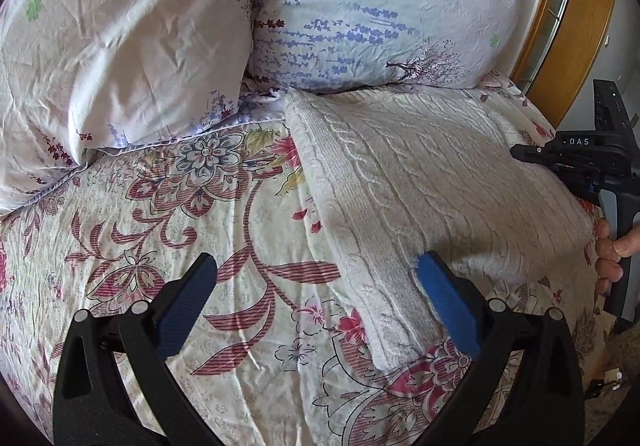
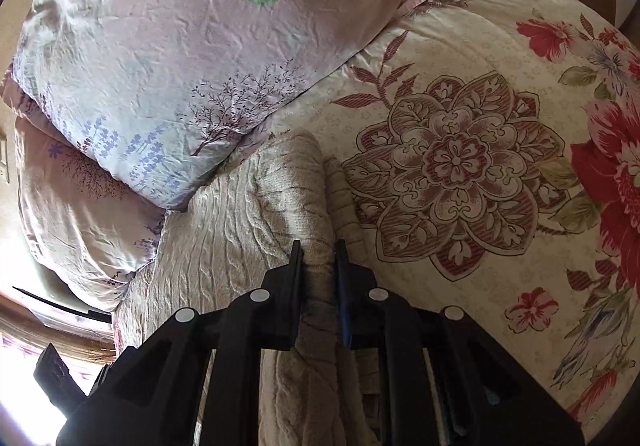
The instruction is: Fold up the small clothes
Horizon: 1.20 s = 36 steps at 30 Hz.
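A cream cable-knit sweater lies folded on the floral bedspread, its far end touching the pillows. My left gripper stands open and wide just above the bed. Its right blue pad hangs over the sweater's near left edge and its left pad over bare bedspread. In the right wrist view my right gripper is shut on a thick fold of the sweater along its right edge. That gripper's body shows at the right edge of the left wrist view, held by a hand.
Two pale floral pillows lean at the head of the bed, just behind the sweater. A wooden headboard curves along the far right. Floral bedspread stretches to the right of the sweater.
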### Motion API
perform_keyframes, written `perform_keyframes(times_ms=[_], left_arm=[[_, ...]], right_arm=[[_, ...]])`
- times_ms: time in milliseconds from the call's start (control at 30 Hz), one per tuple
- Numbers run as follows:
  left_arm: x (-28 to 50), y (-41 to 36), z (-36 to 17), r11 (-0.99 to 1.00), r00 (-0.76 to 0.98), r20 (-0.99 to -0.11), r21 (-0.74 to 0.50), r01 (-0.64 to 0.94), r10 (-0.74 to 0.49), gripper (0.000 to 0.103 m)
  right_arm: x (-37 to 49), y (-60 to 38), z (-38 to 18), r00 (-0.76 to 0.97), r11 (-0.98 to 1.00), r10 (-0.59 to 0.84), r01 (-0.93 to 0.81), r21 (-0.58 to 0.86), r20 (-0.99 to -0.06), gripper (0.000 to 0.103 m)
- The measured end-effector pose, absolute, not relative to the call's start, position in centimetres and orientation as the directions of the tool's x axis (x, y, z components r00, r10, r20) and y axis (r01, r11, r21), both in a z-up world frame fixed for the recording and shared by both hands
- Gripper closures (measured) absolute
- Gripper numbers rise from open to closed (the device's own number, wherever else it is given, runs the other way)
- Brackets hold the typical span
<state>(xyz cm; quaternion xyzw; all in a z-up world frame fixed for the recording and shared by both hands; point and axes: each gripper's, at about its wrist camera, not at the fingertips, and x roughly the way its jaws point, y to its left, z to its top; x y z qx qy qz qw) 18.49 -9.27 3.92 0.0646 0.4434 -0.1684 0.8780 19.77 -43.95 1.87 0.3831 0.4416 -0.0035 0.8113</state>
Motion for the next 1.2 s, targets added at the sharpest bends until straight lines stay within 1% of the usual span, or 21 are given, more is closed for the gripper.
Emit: perform_keyframes(times_ms=[100,167,233,267,300,500,567,700,867,967,1067,1200], left_arm=[[18.3,-9.4,4.0,0.934,0.556,-0.801,-0.012,0.357,-0.223,0.002],[18.2,-9.4,4.1,0.933,0.558,-0.801,-0.003,0.359,-0.218,0.002],[18.1,-9.5,4.1,0.932,0.558,-0.804,0.013,0.361,-0.205,0.002],[17.9,-9.5,4.1,0.931,0.559,-0.804,0.018,0.365,-0.204,0.002],[17.8,-9.5,4.2,0.930,0.560,-0.803,0.023,0.367,-0.201,0.002],[16.9,-9.4,4.3,0.925,0.561,-0.806,0.047,0.378,-0.188,0.002],[16.1,-9.1,4.6,0.917,0.575,-0.794,0.059,0.395,-0.196,0.002],[14.1,-8.5,4.6,0.875,0.565,-0.777,0.038,0.483,-0.278,0.002],[13.2,-9.6,3.7,0.841,0.528,-0.789,0.024,0.540,-0.315,0.002],[13.5,-10.7,2.7,0.833,0.510,-0.808,0.044,0.551,-0.294,0.002],[14.0,-11.0,1.6,0.842,0.516,-0.825,0.097,0.531,-0.231,0.002],[15.0,-9.8,0.8,0.886,0.525,-0.829,0.085,0.456,-0.190,0.002]], right_arm=[[19.4,-43.9,2.8,0.611,0.730,0.312,0.336,0.595,-0.728,0.084],[18.9,-44.0,3.5,0.609,0.740,0.305,0.332,0.585,-0.732,0.078],[18.1,-44.2,4.2,0.613,0.743,0.305,0.325,0.585,-0.729,0.068],[17.6,-44.3,4.6,0.618,0.746,0.303,0.321,0.584,-0.726,0.057],[17.0,-44.3,4.9,0.622,0.750,0.300,0.316,0.582,-0.723,0.050],[14.1,-43.6,5.4,0.603,0.764,0.329,0.283,0.581,-0.727,0.050],[13.6,-42.9,5.2,0.586,0.769,0.347,0.269,0.580,-0.732,0.050],[12.8,-41.4,4.5,0.549,0.786,0.368,0.247,0.567,-0.750,0.050],[12.8,-40.6,3.9,0.542,0.775,0.392,0.241,0.584,-0.744,0.050],[12.9,-40.4,3.9,0.543,0.779,0.391,0.235,0.581,-0.743,0.050],[12.9,-40.6,3.8,0.551,0.770,0.394,0.240,0.592,-0.736,0.051],[13.1,-40.7,3.5,0.550,0.760,0.400,0.248,0.601,-0.733,0.051]])
